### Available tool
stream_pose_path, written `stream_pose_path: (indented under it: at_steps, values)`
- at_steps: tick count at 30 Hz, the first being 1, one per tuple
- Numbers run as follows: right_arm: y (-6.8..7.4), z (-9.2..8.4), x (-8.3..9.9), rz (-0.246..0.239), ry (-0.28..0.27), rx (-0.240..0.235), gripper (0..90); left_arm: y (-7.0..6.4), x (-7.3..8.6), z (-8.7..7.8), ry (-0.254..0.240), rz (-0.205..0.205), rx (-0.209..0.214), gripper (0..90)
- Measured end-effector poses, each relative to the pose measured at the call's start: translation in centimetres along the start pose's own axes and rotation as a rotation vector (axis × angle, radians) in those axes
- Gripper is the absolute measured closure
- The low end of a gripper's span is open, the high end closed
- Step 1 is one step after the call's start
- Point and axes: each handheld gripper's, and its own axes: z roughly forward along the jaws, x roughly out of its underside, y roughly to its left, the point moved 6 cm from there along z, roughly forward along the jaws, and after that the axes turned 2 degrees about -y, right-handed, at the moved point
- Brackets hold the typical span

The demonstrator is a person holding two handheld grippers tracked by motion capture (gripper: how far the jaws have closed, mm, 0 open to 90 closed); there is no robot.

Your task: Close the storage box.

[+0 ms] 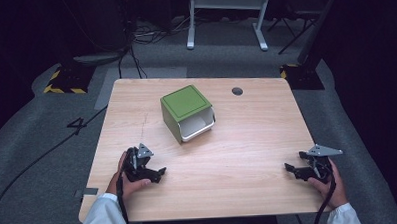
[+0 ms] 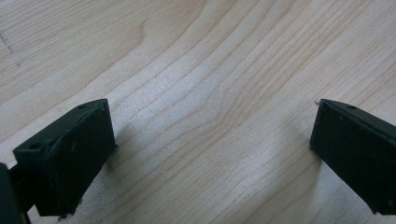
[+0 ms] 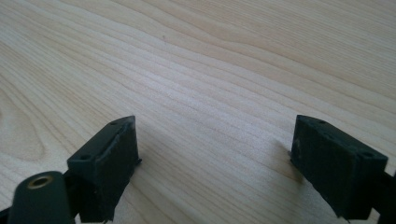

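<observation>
Green plastic box with a white open-front tray [image 1: 187, 113] sits toward the far edge of the pale wooden table [image 1: 238, 155], well apart from both tools. Your left gripper [image 1: 161, 171] rests near the front-left corner and your right gripper [image 1: 287, 166] near the front-right corner, each with jaws spread and nothing between them. Approach carelessly and 1 jaw may shove the box. Its tray interior is hard to make out.
</observation>
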Motion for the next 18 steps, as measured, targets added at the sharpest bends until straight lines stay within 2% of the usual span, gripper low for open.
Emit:
stream_pose_path:
  at_steps: [18]
  values:
    - [-0.01, 0.0, 0.0, -0.001, 0.0, -0.001, 15.1, -0.02, -0.05, 0.05, 0.0, -0.006, -0.009, 0.1]
